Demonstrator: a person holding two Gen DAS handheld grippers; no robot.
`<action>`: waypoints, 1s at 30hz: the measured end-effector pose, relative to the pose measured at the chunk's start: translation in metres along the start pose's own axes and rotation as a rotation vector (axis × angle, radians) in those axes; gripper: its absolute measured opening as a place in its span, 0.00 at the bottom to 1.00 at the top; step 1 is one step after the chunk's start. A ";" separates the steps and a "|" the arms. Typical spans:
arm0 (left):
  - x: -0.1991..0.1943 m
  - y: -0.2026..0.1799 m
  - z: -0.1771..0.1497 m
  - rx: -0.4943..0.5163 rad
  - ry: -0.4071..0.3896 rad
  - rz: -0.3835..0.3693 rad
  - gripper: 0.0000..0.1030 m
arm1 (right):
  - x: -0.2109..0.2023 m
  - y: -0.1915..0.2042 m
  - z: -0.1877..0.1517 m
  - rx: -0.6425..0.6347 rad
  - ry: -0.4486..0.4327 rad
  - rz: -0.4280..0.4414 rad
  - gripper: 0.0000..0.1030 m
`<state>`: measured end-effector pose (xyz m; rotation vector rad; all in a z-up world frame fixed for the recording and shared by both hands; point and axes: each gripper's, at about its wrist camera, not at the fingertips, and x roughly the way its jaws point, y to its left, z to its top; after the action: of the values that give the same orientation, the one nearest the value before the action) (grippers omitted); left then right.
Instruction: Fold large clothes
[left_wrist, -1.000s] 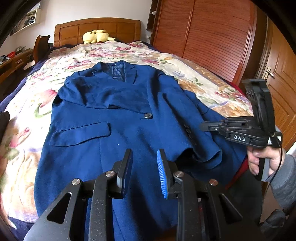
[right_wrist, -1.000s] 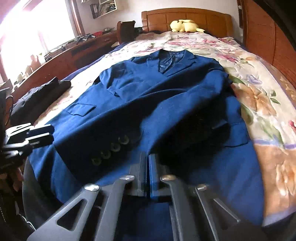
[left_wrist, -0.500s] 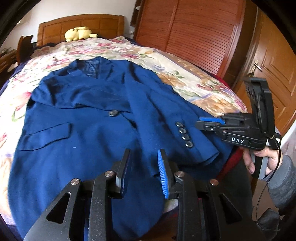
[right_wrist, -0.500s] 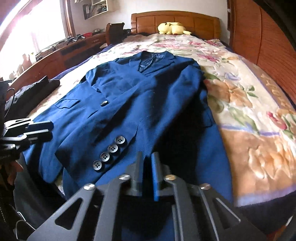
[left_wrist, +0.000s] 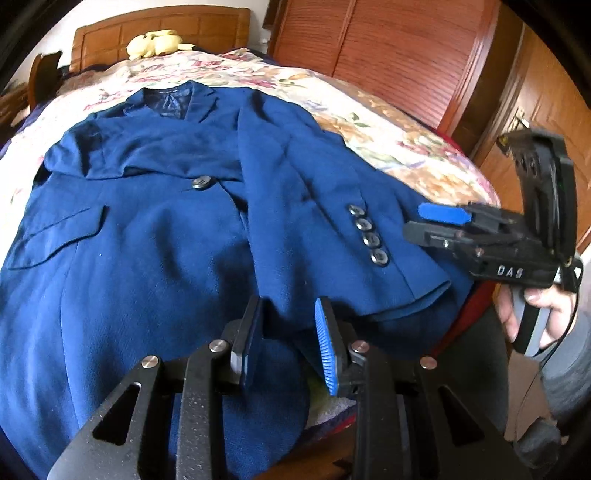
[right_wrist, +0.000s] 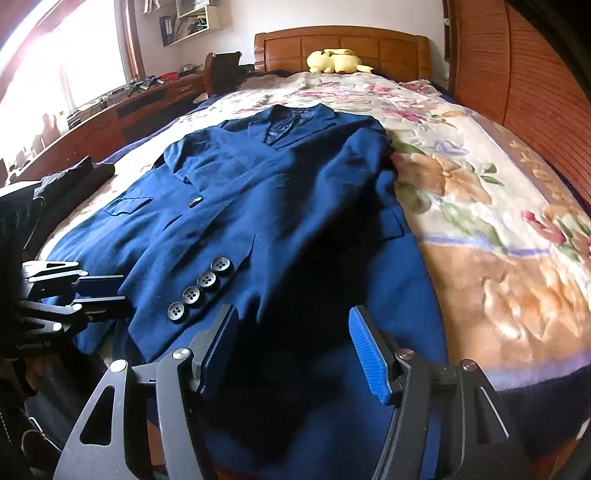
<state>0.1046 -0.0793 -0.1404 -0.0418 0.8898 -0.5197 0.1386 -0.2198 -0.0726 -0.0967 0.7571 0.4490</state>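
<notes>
A dark blue suit jacket (left_wrist: 166, 240) lies face up on the bed, collar toward the headboard. One sleeve is folded across its front, and the cuff with several buttons (left_wrist: 369, 236) rests near the hem. My left gripper (left_wrist: 290, 332) hovers low over the hem, its pads a small gap apart and pressing on nothing. My right gripper (right_wrist: 293, 343) sits over the same hem beside the cuff buttons (right_wrist: 199, 288). Its jaws are opening, with only the jacket (right_wrist: 295, 206) lying beneath them. A hand (left_wrist: 535, 306) holds the right gripper (left_wrist: 413, 221) just right of the cuff.
A floral blanket (right_wrist: 480, 192) covers the bed. A yellow plush toy (right_wrist: 334, 61) lies by the wooden headboard. A wooden wardrobe (left_wrist: 406, 55) stands close along the right side. A dark folded garment (right_wrist: 74, 173) lies at the bed's left edge, with a desk (right_wrist: 122, 110) beyond. The left gripper (right_wrist: 125, 293) shows at the left.
My right gripper's jaws went from shut to wide apart. The sleeve cuff now lies flat on the jacket front, buttons up. Both grippers shifted along the hem, the left one lower.
</notes>
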 end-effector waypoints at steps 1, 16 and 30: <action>-0.001 0.001 0.000 -0.001 -0.005 -0.005 0.26 | 0.000 -0.001 0.000 0.002 -0.003 0.001 0.62; -0.075 0.050 0.049 0.021 -0.221 0.160 0.03 | 0.005 0.004 0.001 0.008 -0.009 0.003 0.63; -0.108 0.128 0.025 -0.077 -0.161 0.314 0.20 | 0.010 -0.002 0.003 -0.019 -0.015 -0.014 0.64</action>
<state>0.1203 0.0769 -0.0770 -0.0134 0.7405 -0.1861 0.1472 -0.2178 -0.0775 -0.1162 0.7369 0.4428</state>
